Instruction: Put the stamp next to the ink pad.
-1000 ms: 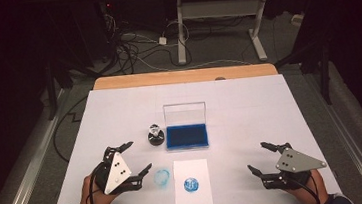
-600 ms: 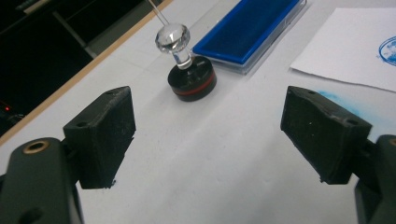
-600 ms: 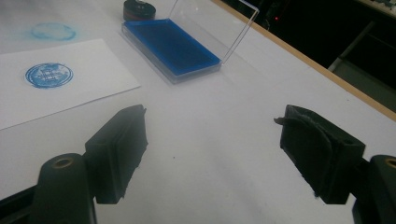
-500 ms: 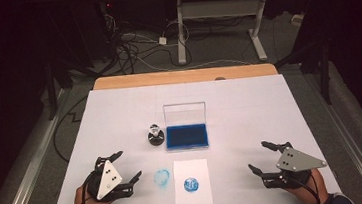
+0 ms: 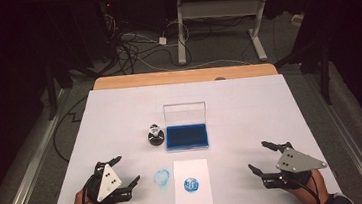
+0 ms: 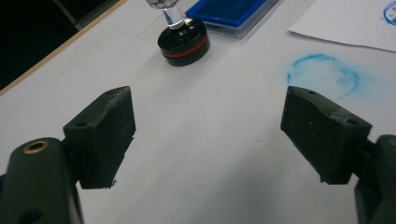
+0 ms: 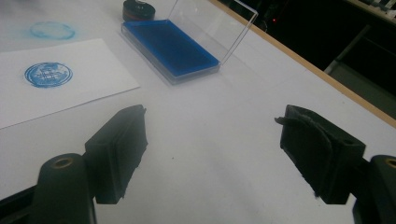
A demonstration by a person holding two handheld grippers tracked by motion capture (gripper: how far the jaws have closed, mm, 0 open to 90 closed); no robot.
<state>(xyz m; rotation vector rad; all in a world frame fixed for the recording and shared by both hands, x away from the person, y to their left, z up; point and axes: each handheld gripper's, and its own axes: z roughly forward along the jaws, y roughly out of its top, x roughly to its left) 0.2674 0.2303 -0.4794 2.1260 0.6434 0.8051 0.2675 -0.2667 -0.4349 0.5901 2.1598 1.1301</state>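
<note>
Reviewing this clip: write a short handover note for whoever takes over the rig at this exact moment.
Left claw: open, empty, near the table's front left.
Right claw: open, empty, front right.
Stamp stands upright beside the open blue ink pad, touching neither claw.
Done: one clear blue round print on the paper sheet; a fainter blue ring sits on the table cover left of it.
Left: probably closing the pad's lid; I can't tell whether more prints are wanted.

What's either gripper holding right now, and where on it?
Nothing. The left gripper and right gripper both stand open over bare table, jaws spread. The stamp sits untouched beside the ink pad.
</note>
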